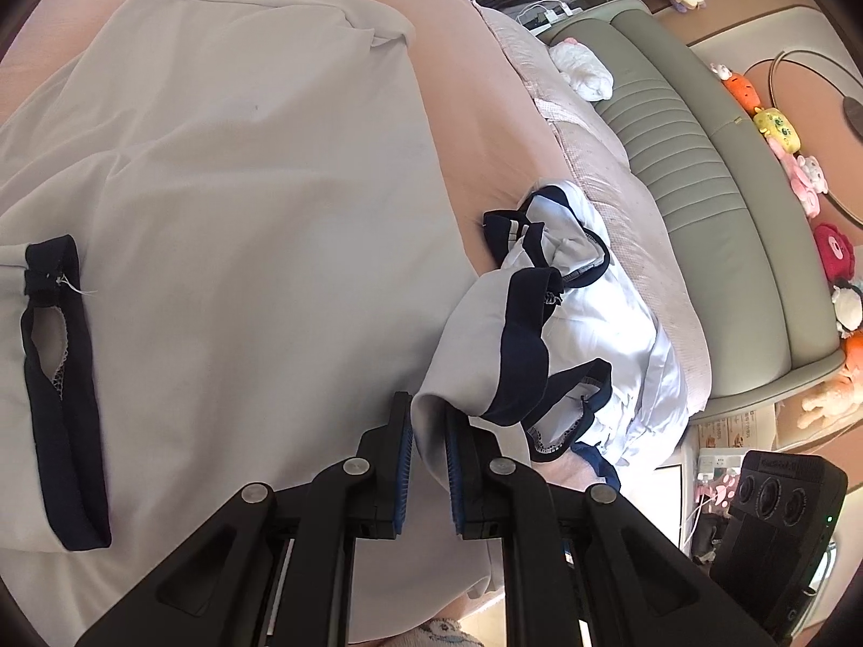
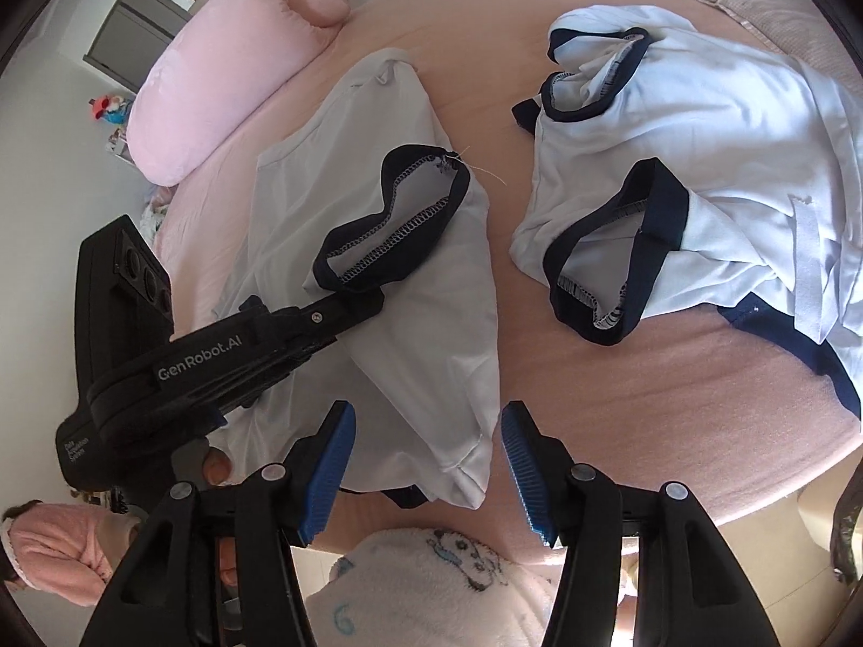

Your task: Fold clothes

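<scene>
Garment in hand: a pale grey-white cotton T-shirt with navy sleeve bands (image 2: 377,280) is spread on the pink bed sheet (image 2: 674,377), just ahead of both grippers.
Left gripper (image 1: 429,431): nearly closed, with a bunched fold of the shirt's fabric pinched between its blue pads; a navy-banded sleeve (image 1: 518,345) hangs just beyond its tips.
Right gripper (image 2: 429,458): about half open, nothing clamped; the shirt's folded corner (image 2: 464,463) lies between its fingers without being pressed.
Deciding relation: the shirt's long axis runs away from the right gripper, up and to its left, toward the pink pillow (image 2: 232,70); the near corner is directly between its pads, so it is judged the nearer hand for the next grasp.
Second garment: a crumpled white, navy-trimmed shirt (image 2: 701,172) lies ahead and to the right of the right gripper, apart from the first.
Right view only: the left gripper's body is seen reaching in from the left over the shirt.
Left view only: the pinch itself, and the far hem (image 1: 269,11).
</scene>
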`<act>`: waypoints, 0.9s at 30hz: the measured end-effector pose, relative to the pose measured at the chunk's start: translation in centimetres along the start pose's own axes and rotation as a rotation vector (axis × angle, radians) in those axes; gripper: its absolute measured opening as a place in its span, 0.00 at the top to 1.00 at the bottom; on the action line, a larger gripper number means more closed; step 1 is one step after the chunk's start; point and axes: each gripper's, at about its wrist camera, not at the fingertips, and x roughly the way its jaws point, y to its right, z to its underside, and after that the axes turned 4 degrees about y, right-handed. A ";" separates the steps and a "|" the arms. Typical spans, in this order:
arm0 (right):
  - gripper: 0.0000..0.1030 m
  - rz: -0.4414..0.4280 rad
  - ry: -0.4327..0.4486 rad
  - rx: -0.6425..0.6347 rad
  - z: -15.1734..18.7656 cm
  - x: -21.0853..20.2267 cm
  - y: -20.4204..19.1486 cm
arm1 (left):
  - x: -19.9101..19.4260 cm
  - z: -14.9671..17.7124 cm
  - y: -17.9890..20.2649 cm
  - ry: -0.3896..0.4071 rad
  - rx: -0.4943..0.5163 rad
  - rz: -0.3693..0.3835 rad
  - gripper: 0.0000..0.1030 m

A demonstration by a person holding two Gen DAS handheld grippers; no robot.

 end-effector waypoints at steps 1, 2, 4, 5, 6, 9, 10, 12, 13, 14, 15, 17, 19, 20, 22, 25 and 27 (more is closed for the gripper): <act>0.46 0.007 -0.007 -0.003 0.1 0.3 0.1 | -0.1 0.0 0.0 -0.001 0.007 -0.006 0.90; 0.46 0.014 -0.013 -0.005 0.2 0.6 0.2 | -0.2 0.0 0.1 -0.001 0.014 -0.011 0.90; 0.46 0.019 -0.026 -0.006 0.3 1.2 0.5 | -0.2 0.0 0.0 -0.005 0.018 -0.015 0.90; 0.46 0.015 -0.025 -0.002 0.4 1.3 0.6 | -0.2 0.0 -0.1 -0.007 0.017 -0.013 0.90; 0.46 0.011 -0.023 0.002 0.4 1.5 0.8 | -0.2 0.0 -0.2 -0.011 0.014 -0.012 0.90; 0.46 0.019 -0.010 -0.003 0.5 2.0 1.0 | -0.2 -0.1 -0.1 -0.023 0.022 -0.018 0.90; 0.46 0.027 -0.006 -0.007 0.6 2.2 1.1 | -0.2 -0.1 0.1 -0.029 0.040 -0.028 0.90; 0.46 0.061 0.013 0.002 0.9 2.6 1.5 | -0.2 -0.2 0.6 -0.040 0.087 -0.055 0.90; 0.46 0.070 0.034 0.007 0.9 2.6 1.6 | -0.1 -0.2 0.9 -0.048 0.119 -0.071 0.90; 0.46 0.077 0.057 0.013 1.0 2.5 1.7 | 0.0 -0.2 1.3 -0.056 0.155 -0.089 0.90; 0.46 0.092 0.077 0.001 1.0 2.5 1.5 | 0.1 -0.2 1.7 -0.064 0.191 -0.108 0.90; 0.46 0.131 0.111 -0.039 1.1 2.6 0.9 | 0.4 -0.2 2.5 -0.079 0.262 -0.147 0.89; 0.46 0.161 0.126 -0.079 1.1 3.0 0.4 | 0.7 -0.2 3.3 -0.094 0.324 -0.187 0.89; 0.46 0.175 0.133 -0.098 1.2 3.2 0.1 | 0.8 -0.2 3.7 -0.102 0.354 -0.206 0.89; 0.46 0.181 0.154 -0.094 1.2 3.2 0.1 | 1.0 -0.2 4.2 -0.109 0.408 -0.233 0.89; 0.46 0.186 0.186 -0.081 1.2 3.2 0.2 | 1.0 -0.4 4.8 -0.117 0.460 -0.254 0.89; 0.46 0.189 0.208 -0.071 1.2 3.3 0.2 | 0.8 -0.6 5.2 -0.117 0.484 -0.260 0.89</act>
